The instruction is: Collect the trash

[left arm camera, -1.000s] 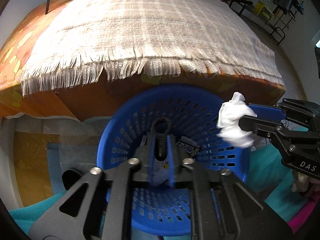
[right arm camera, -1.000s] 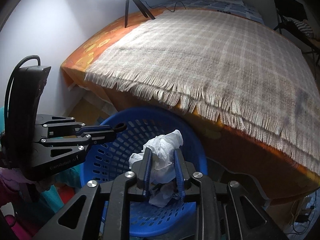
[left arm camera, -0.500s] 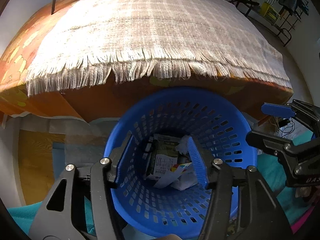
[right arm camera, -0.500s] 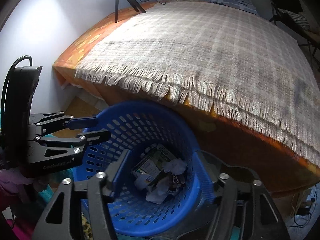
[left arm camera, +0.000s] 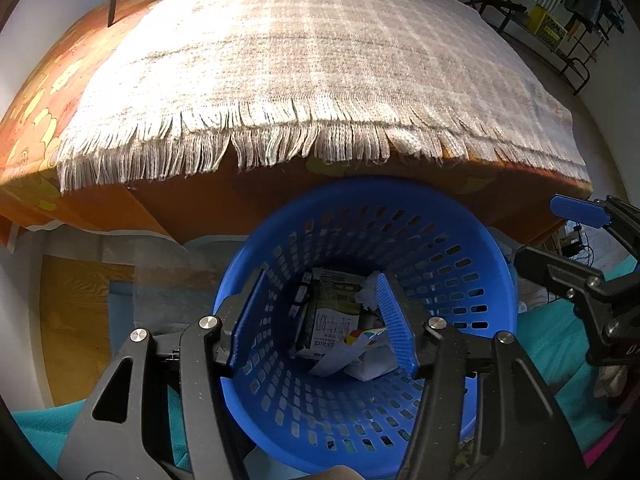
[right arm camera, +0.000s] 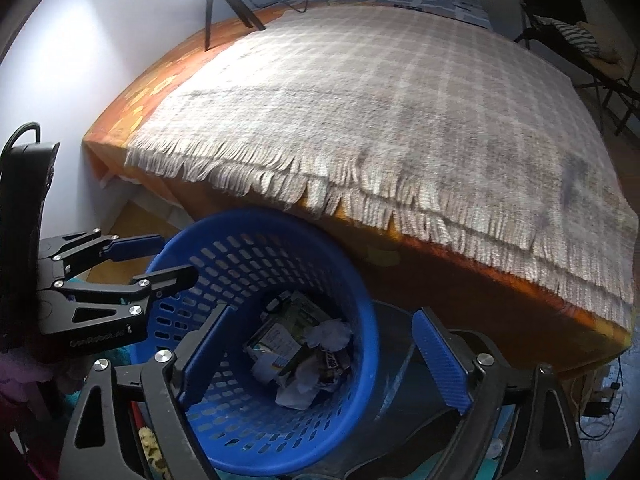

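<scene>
A blue perforated basket [left arm camera: 472,248] stands on the floor against the bed; it also shows in the right wrist view [right arm camera: 240,248]. In it lie a printed carton [left arm camera: 334,320], crumpled white tissue [right arm camera: 328,334] and wrappers. My left gripper [left arm camera: 322,320] is open and empty above the basket mouth. My right gripper [right arm camera: 324,356] is open and empty over the basket's right rim. Each gripper shows in the other's view, the right gripper [left arm camera: 560,232] at the right edge, the left gripper [right arm camera: 156,256] at the left, both open.
A bed with an orange sheet [left arm camera: 168,208] and a fringed checked blanket [left arm camera: 320,60] fills the space behind the basket. A lamp tripod [right arm camera: 224,4] stands at the far side. Teal cloth [left arm camera: 560,344] lies near the basket. Racks with clothes [left arm camera: 560,8] stand at the far right.
Both grippers were shut on trash a second ago, the right on white tissue, the left on a small item. Both have opened and the trash now lies in the basket.
</scene>
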Demonstrator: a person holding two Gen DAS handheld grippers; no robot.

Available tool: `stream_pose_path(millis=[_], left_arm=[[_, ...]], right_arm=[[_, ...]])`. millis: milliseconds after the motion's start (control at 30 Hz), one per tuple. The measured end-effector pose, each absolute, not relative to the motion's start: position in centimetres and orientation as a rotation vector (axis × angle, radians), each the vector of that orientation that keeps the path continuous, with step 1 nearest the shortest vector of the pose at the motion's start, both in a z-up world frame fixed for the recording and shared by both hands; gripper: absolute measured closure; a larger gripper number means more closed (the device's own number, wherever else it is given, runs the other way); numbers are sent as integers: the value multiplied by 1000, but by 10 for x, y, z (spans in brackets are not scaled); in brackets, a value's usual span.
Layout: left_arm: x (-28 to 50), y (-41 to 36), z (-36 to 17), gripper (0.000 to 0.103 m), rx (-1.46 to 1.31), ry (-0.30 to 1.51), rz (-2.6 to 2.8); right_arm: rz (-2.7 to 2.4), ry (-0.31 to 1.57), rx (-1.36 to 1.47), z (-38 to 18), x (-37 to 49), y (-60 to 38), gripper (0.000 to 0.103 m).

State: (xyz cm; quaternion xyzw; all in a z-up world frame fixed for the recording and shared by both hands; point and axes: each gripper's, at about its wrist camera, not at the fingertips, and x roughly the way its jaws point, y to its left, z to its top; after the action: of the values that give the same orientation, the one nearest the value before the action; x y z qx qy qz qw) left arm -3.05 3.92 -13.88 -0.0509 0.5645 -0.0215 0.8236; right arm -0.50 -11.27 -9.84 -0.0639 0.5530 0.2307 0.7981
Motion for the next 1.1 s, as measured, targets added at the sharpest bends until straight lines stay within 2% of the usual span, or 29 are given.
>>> stream_pose_path(millis=[433, 733, 800, 867, 1000, 1100], left_arm=[[-19, 32, -106, 45, -105, 1149, -24], [-6, 32, -56, 45, -63, 1041, -34], [0, 33, -41, 40, -54, 1010, -39], [6, 33, -30, 27, -47, 980, -43], [20, 33, 0, 26, -29, 910, -54], [33, 36, 13, 18, -38, 882, -67]], right_arm=[[415, 1132, -110, -76, -1, -125, 10], [408, 1096, -98, -57, 7, -130, 9], [411, 1084, -98, -52, 10, -131, 9], [414, 1066, -100, -45, 13, -131, 9], [425, 1010, -86, -26, 24, -135, 6], [426, 947, -68, -10, 34, -138, 2]])
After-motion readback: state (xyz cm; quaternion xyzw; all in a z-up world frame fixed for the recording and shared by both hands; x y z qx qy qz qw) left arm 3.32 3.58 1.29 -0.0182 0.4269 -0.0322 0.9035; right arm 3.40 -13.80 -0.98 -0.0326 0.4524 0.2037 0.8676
